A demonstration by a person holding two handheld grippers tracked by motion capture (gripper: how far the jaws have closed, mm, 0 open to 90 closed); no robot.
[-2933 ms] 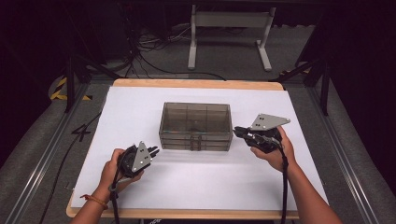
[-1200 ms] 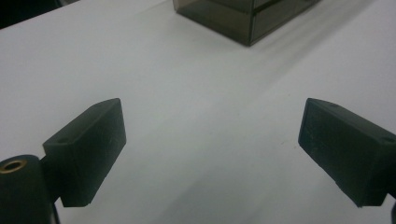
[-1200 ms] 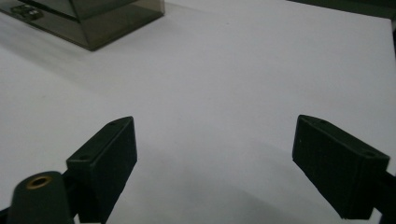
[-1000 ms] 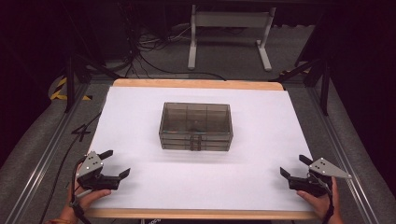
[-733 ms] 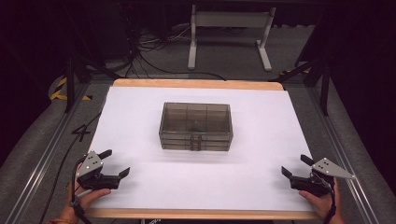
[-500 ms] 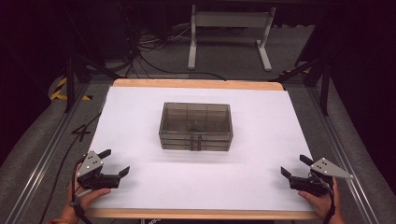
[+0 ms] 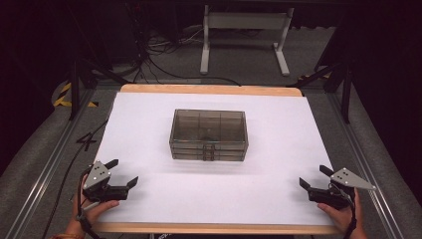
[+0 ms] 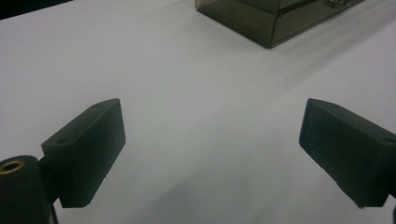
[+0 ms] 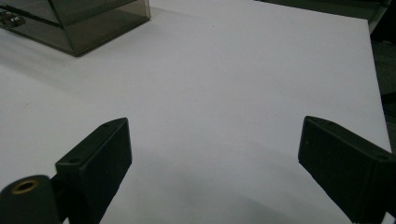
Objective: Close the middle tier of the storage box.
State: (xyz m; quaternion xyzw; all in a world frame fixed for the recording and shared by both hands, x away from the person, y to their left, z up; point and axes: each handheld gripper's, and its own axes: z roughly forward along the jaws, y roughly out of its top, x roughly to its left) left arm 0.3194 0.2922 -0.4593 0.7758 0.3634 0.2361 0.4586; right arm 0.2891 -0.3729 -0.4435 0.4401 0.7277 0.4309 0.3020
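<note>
The smoky plastic box (image 7: pixel 209 134) sits mid-bench, its long axis running side to side, latches facing the person. From the left claw (image 7: pixel 123 174) it lies ahead and to the right; from the right claw (image 7: pixel 314 178) ahead and to the left. Both are well apart from it, about equally far. Each claw rests near the front edge of the bench (image 7: pixel 149 204) with jaws spread wide, gripping nothing.
</note>
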